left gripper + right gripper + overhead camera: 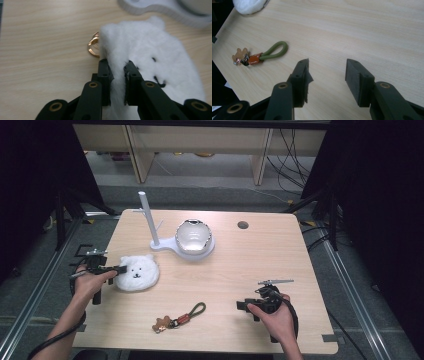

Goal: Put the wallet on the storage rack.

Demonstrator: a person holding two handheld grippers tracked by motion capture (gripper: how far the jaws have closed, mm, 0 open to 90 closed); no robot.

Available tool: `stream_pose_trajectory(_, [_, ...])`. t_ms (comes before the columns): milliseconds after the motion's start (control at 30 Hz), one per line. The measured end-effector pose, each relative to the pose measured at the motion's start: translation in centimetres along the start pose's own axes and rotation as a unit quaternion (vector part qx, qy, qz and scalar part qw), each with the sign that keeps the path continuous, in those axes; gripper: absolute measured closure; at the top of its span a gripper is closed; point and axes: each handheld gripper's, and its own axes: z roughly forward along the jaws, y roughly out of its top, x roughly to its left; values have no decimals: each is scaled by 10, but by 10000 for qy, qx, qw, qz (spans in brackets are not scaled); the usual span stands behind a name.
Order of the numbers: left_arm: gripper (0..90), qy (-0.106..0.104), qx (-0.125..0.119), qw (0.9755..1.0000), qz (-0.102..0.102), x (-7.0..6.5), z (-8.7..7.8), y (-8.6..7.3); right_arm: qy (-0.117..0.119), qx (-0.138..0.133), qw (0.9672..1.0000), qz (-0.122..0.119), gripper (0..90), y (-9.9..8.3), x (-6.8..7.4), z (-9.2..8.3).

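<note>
Both forearms are bare, with no sleeves. The left tongs (pixel 116 269) and the right tongs (pixel 242 305) are matte black, built from jointed links pinned with brass-coloured rivets. Their fingers (pixel 356 79) end in flat rectangular blocks with small screw holes on the sides. A grey three-cornered plate (pixel 275 282) rides on top of the right tongs. A thick black cable (pixel 52 339) trails from the left tongs, another loops behind the right tongs.

White fluffy bear pouch (pixel 138 272) with black face marks, green loop keychain (pixel 181 317), pale wood table (pixel 260 250)
</note>
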Motion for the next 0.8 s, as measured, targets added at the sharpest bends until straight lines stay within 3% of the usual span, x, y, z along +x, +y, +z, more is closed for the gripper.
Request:
stream_pose_trajectory(67, [788, -182, -308, 9993, 62, -11, -5, -1, 57, -47, 10000, 8, 550, 1, -1, -2])
stream_pose_trajectory(100, [789, -273, -423, 9987, 80, -17, -8, -1, -93, -61, 9999, 15, 550, 2, 0, -3])
stream_pose_trajectory(133, [789, -339, -519, 9980, 86, -22, -10, -1, 26, -63, 10000, -28, 550, 3, 0, -5])
stream_pose_trajectory(200, [790, -562, -739, 9955, 169, -34, -14, -3, -49, -118, 9999, -18, 550, 6, 1, -6])
stream_pose_trajectory(300, [790, -1005, -1057, 9891, 198, -55, -15, -3, -7, -188, 9998, -69, 549, 9, 3, -9])
stream_pose_trajectory(400, [790, -1191, -1276, 9842, 311, -76, -14, -1, -74, -255, 9996, -102, 549, 14, 7, -10])
stream_pose_trajectory(567, [789, -1464, -1514, 9763, 505, -105, -7, 6, 55, -430, 9988, -227, 546, 27, 16, -11])
stream_pose_trajectory(700, [789, -1760, -1507, 9704, 679, -128, 2, 8, 205, -504, 9983, -213, 537, 40, 26, -10])
stream_pose_trajectory(800, [788, -1917, -1444, 9670, 853, -146, 8, 9, 288, -514, 9976, -375, 525, 52, 30, -7])
